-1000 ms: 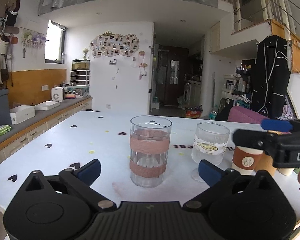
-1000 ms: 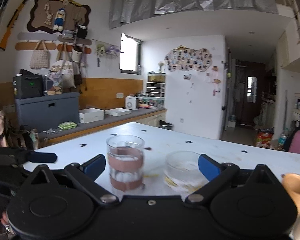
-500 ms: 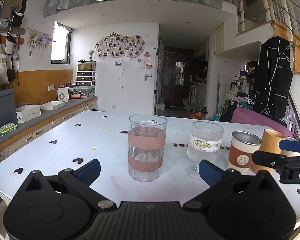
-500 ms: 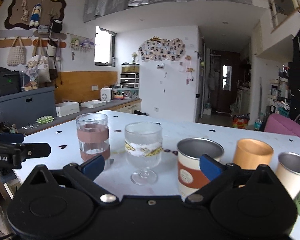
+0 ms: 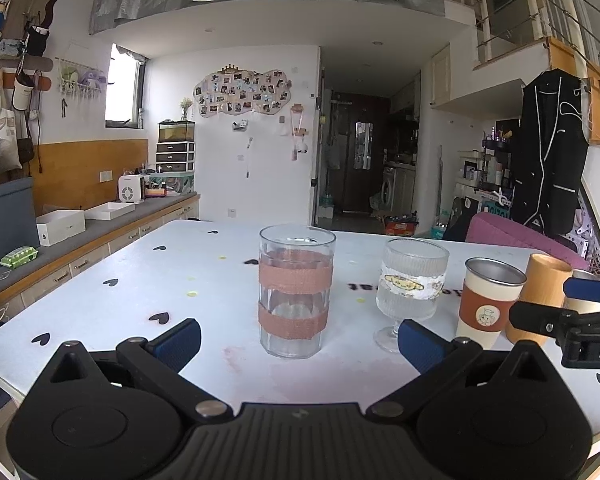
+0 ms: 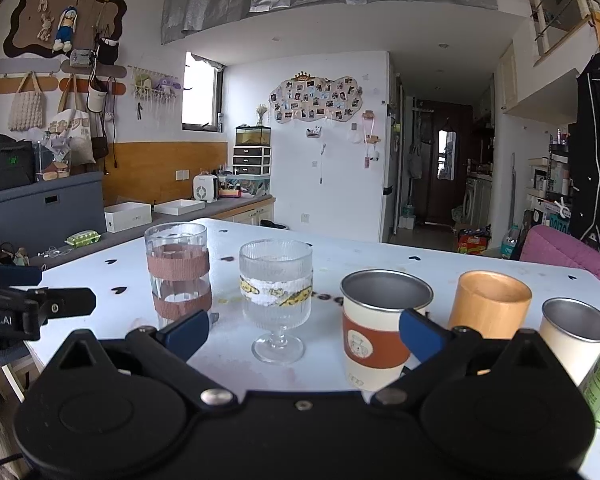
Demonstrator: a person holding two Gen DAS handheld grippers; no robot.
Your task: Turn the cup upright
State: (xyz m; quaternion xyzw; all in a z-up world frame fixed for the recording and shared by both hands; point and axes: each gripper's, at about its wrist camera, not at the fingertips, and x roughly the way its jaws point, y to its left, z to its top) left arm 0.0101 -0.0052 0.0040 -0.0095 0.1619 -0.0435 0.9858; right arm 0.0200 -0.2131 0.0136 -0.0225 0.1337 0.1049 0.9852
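Clear straight-sided glass tumbler with two brown tape bands (image 5: 296, 296) stands mouth-up, centre of white table (image 5: 204, 280), left of ribbed stemmed glass (image 6: 276, 296). Looks rigid, smooth, breakable, moderately heavy; judge taped bands grippiest hold. Left gripper (image 5: 298, 340) spread, empty, near tumbler. Right gripper (image 6: 304, 330) spread, empty.
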